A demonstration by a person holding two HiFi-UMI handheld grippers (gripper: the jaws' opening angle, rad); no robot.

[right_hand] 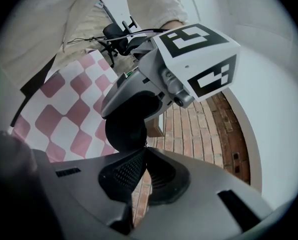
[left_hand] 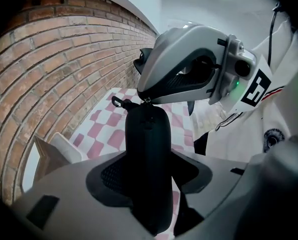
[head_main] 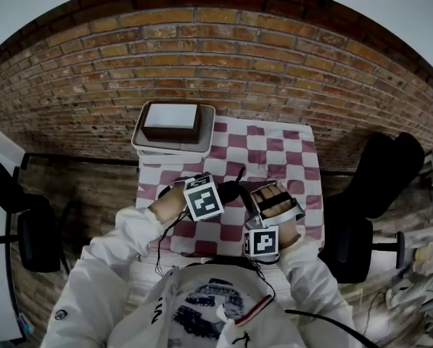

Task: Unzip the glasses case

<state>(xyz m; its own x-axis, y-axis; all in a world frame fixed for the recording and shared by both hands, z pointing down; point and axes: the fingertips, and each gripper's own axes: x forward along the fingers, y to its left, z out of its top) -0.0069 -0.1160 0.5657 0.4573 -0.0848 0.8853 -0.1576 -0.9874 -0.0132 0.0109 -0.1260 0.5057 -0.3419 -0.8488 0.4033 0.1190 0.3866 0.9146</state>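
The black glasses case (left_hand: 149, 149) stands lengthwise between the jaws of my left gripper (left_hand: 149, 171), which is shut on its body. In the head view the case (head_main: 231, 191) is held above the checkered cloth between both grippers. My right gripper (left_hand: 148, 99) comes in from above and meets the case's far end, where a small zipper pull shows at its tips. In the right gripper view its jaws (right_hand: 143, 151) are pressed together right against the case's rounded end (right_hand: 125, 132), the pull hidden between them. A small black clip (left_hand: 117, 102) hangs off that end.
A red-and-white checkered cloth (head_main: 274, 151) covers the small table. A white tray (head_main: 139, 141) with a dark box (head_main: 172, 120) stands at its back left. Black chairs stand at the left (head_main: 38, 230) and right (head_main: 376, 176). Brick surface lies beyond the table.
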